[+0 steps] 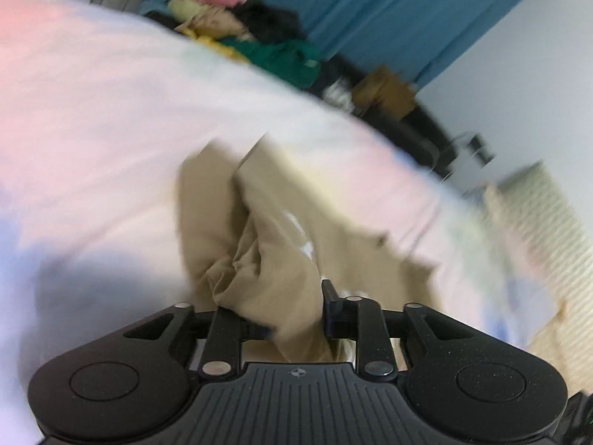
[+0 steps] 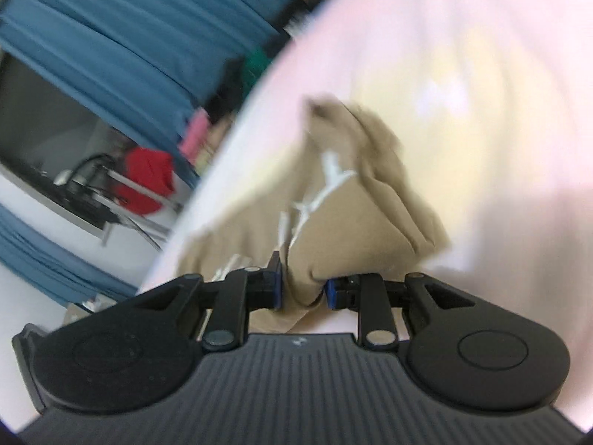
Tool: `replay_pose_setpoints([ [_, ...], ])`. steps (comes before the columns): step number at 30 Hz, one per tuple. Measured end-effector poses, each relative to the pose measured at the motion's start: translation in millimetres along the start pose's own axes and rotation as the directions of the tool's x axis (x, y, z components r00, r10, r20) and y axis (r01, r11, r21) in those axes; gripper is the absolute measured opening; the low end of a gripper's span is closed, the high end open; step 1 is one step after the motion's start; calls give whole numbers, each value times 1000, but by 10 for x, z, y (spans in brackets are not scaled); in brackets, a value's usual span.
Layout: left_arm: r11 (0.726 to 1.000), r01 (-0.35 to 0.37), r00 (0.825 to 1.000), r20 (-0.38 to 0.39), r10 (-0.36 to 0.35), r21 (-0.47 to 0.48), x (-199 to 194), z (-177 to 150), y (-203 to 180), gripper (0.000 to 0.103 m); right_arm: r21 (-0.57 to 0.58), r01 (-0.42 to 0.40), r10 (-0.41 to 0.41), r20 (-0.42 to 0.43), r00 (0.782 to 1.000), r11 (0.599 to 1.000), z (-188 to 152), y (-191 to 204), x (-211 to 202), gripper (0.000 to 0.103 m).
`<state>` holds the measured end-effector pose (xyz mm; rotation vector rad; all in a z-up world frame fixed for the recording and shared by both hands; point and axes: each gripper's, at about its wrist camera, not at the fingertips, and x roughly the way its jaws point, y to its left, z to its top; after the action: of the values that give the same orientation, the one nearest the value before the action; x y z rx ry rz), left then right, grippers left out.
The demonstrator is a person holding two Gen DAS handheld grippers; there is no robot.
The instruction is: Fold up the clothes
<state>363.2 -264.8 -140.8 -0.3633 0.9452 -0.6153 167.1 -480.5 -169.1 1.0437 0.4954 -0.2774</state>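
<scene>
blue curtain (image 1: 370,11) (pleated) behind pale bed (image 1: 111,111).

left wrist: close above pale sheet (image 1: 111,111), facing clothes pile (image 1: 259,37)
right wrist: close, tilted, facing curtain (image 2: 111,37)
shared: tan garment (image 1: 267,230) (image 2: 352,204), sheet

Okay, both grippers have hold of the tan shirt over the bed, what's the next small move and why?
Probably draw the two grippers apart to spread the cloth flat. The tan shirt is bunched and creased between the left gripper and the right gripper, each closed on a fold of it, and it lies crumpled on the pale bedsheet. The pictures are motion-blurred, so the exact edges are hard to judge.
</scene>
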Motion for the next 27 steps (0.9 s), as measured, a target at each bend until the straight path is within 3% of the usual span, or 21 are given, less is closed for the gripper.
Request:
replay_pose_setpoints([
  [3,999,-35,999,-23,36,36,-4,-39,25,49,36,45,-43,-48,998,998,-94,-53,-42,30],
  [4,997,-49,998,-25,51,51,-33,-38,2,58,44,62,-59,-59,997,997,-100,-31,-89,31],
  [7,989,-88,996,-22,91,122,-252,-53,-196,75,1,154,-153,-87,984,988,-113,188,-339,32],
  [10,973,-129,991,5,130,192,-545,-95,-430,79,-95,201,-208,-69,976,975,-101,417,-618,32],
  [14,955,-144,989,69,131,258,-1005,-89,-806,86,-199,179,-183,0,983,963,-18,788,-1067,33],
  [16,946,-136,988,111,107,294,-1249,-107,-985,92,-262,176,-168,50,984,949,-4,986,-1299,56],
  [17,940,-136,986,134,98,313,-1383,-124,-1069,97,-287,169,-149,91,985,943,-10,1072,-1453,81],
  [18,934,-138,984,156,91,328,-1535,-151,-1144,99,-310,163,-129,127,984,937,-16,1157,-1597,92],
  [21,919,-143,975,214,66,369,-2003,-235,-1349,102,-367,143,-76,192,978,919,-45,1402,-1948,94],
  [27,884,-174,946,324,28,433,-2846,-423,-1602,103,-458,113,-11,220,976,882,-229,1773,-2546,94],
])
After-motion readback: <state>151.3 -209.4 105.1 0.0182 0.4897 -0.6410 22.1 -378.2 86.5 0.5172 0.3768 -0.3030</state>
